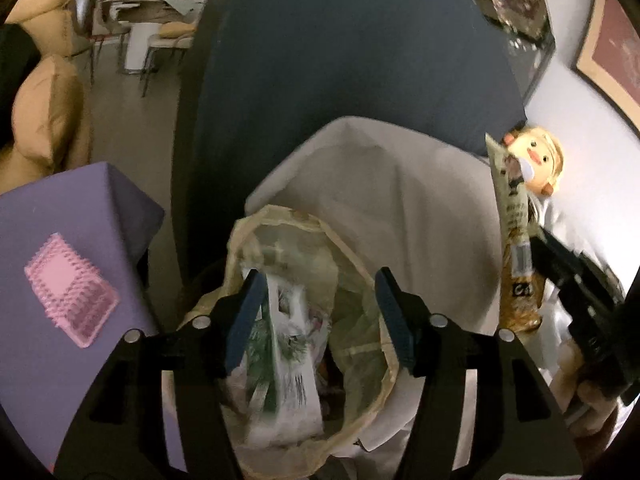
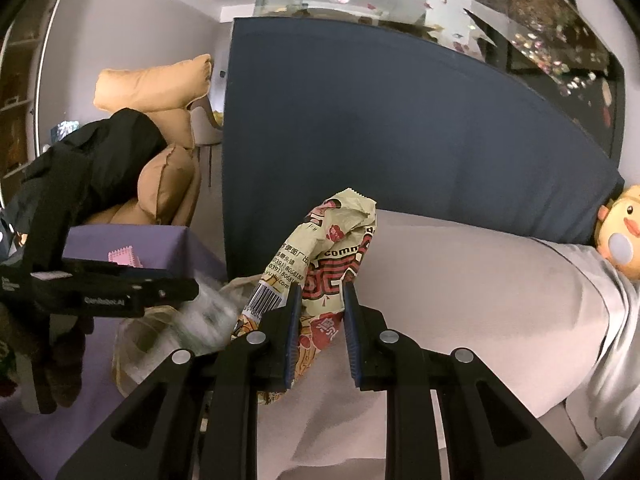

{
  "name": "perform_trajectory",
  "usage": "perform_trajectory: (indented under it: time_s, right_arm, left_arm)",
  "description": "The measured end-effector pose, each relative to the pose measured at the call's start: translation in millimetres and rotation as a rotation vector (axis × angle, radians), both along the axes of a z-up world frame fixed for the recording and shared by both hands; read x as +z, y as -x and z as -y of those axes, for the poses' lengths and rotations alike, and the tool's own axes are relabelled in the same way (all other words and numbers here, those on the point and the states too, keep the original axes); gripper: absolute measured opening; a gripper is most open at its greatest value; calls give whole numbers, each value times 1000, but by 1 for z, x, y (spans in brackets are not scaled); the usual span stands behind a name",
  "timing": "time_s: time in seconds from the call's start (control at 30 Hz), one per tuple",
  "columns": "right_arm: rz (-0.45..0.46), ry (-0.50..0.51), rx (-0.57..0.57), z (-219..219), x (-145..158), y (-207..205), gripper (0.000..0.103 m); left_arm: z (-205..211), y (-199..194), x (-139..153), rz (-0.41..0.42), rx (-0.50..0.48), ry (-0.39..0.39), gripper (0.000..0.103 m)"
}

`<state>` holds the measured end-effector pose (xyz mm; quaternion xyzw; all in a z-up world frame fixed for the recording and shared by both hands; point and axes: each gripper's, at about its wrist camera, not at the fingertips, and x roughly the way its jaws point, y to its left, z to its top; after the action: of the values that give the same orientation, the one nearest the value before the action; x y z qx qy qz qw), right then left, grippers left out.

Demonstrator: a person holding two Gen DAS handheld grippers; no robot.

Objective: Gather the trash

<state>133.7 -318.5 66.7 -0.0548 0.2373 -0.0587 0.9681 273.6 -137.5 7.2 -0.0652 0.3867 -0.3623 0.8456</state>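
Standing by the bed, left to right:
Pink mat [image 1: 72,294]: flat on the purple table [image 1: 60,208], at nine o'clock of the bag.
Trash bag [image 1: 360,264]: translucent, mouth open, against the pale bedding [image 1: 400,184].
Left gripper [image 1: 316,312]: fingers apart over the bag's mouth; white-and-green wrapper [image 1: 288,344] between them, leaning on the left pad, not clamped.
Right gripper [image 2: 322,312]: fingers clamped on a crumpled snack packet [image 2: 336,240], at three o'clock of the bag.
Duck plush [image 2: 622,236]: far right, against the blue headboard [image 2: 400,128].

We see a cream wrapper [image 2: 336,248] with red patterns and a barcode. The bag [image 1: 360,272] is translucent yellowish, the tabletop [image 1: 72,208] purple.
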Motion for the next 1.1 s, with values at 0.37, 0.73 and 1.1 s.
perform_trajectory:
  time_s: [0.37,0.73,1.1]
  right_arm:
    - [-101,-136,127,-48,-37,-43,20]
    - [-236,-247,30,-49,-99,-82,23]
    - [-236,-242,45,-71,-86,-30,48]
  left_arm:
    - [-109,45,15,61,224,-64,56]
    - [-189,106,0,63,361,-115,61]
    - [-205,153,-12,10,391,-99,85]
